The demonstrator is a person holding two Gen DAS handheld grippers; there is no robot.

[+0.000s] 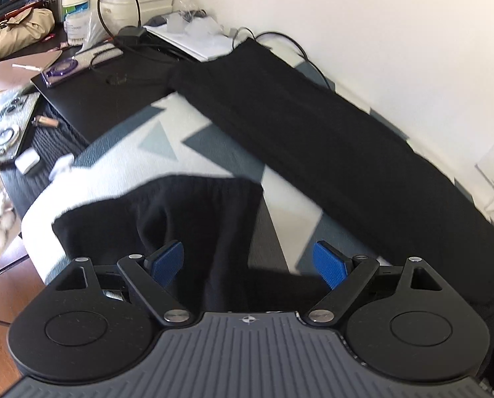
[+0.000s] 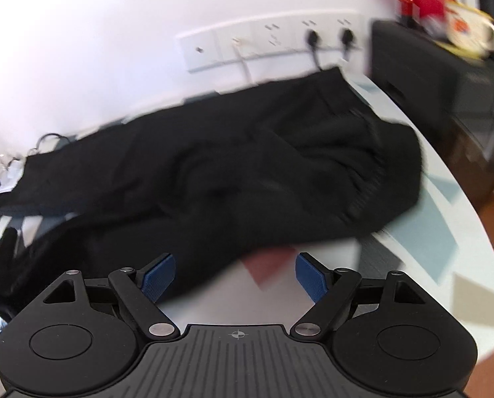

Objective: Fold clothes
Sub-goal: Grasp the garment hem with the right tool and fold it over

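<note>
Bright daylight washes the white wall (image 2: 81, 33) out toward ten o'clock, almost glaring. The black trousers (image 2: 230, 165) swallow all detail and smear with motion blur. Fisheye bending curves everything at the edges; the shelf clutter (image 1: 47, 6) is soft.

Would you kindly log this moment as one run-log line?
task: fold clothes | left tool: open, over black trousers | right tool: open, holding nothing | trousers: unfolded on patterned cloth

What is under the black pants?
Under the black pants lies a white cloth with grey and blue triangles, spread over the table. It shows all around them. Whatever lies right beneath the pants is covered, so I cannot tell.
</note>
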